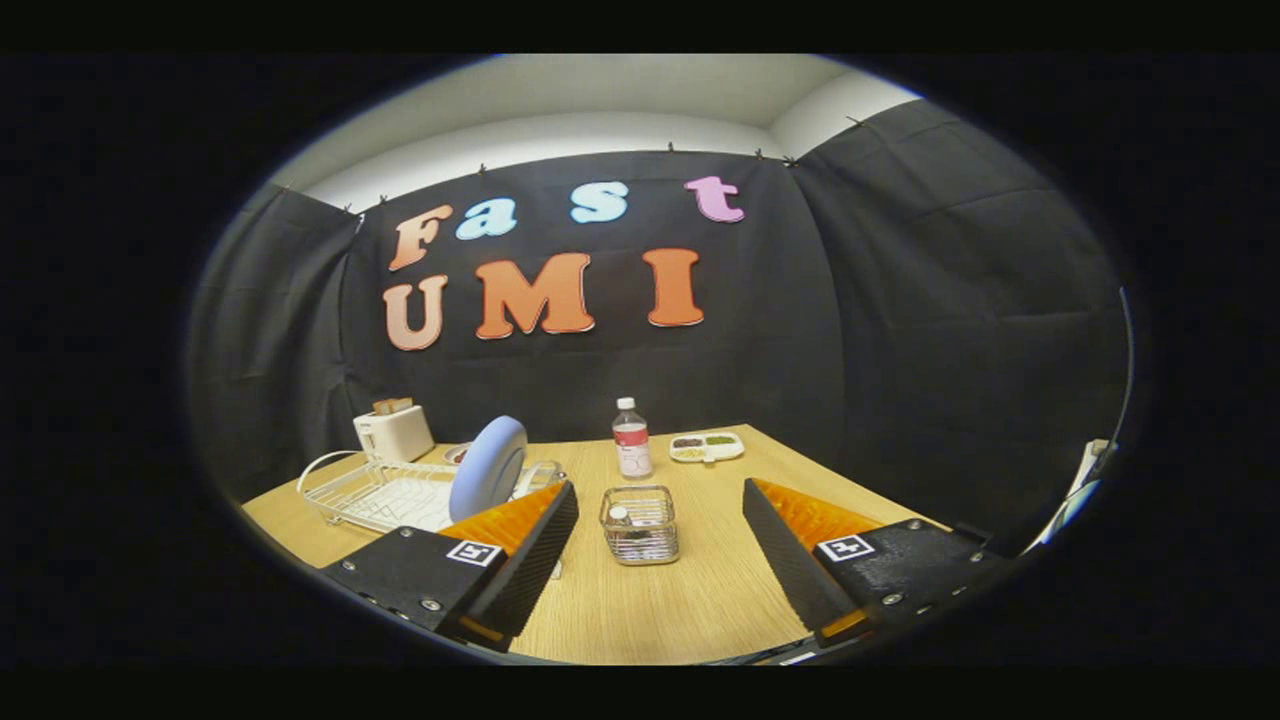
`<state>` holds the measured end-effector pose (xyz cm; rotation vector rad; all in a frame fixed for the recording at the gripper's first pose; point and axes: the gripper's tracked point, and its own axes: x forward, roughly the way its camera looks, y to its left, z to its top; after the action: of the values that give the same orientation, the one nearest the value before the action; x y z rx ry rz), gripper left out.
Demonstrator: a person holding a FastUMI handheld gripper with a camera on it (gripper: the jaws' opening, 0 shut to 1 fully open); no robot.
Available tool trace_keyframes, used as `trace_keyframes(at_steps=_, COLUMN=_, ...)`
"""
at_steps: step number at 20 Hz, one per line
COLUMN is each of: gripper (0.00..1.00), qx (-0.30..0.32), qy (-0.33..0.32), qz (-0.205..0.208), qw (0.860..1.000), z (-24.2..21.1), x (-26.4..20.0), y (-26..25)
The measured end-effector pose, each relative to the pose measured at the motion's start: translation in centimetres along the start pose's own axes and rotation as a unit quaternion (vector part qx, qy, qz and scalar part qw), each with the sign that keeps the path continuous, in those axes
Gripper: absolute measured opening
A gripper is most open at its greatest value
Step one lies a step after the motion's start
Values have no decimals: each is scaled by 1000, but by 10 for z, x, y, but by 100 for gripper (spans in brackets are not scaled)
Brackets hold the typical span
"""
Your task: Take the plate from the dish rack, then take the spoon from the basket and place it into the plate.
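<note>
A pale blue plate (488, 466) stands on edge in a white wire dish rack (372, 494), beyond my left finger. A small wire basket (640, 524) sits on the wooden table (650, 610) just ahead of the fingers, in line with the gap between them. Something small lies inside it, and I cannot make out the spoon clearly. My gripper (660, 555) hangs above the table's near part, open wide, with nothing between its fingers.
A white toaster (394, 432) stands behind the rack. A clear bottle (631, 438) with a red label stands beyond the basket, and a white divided dish (706, 446) of food lies near the table's far edge. Black cloth walls close in the table.
</note>
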<state>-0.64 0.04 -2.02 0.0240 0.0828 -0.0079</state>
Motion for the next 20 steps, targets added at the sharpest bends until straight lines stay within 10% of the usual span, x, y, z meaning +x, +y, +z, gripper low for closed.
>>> trace_keyframes(at_steps=20, gripper=99, qx=-24, qy=127, qz=55, qw=990, z=-13, x=137, y=155)
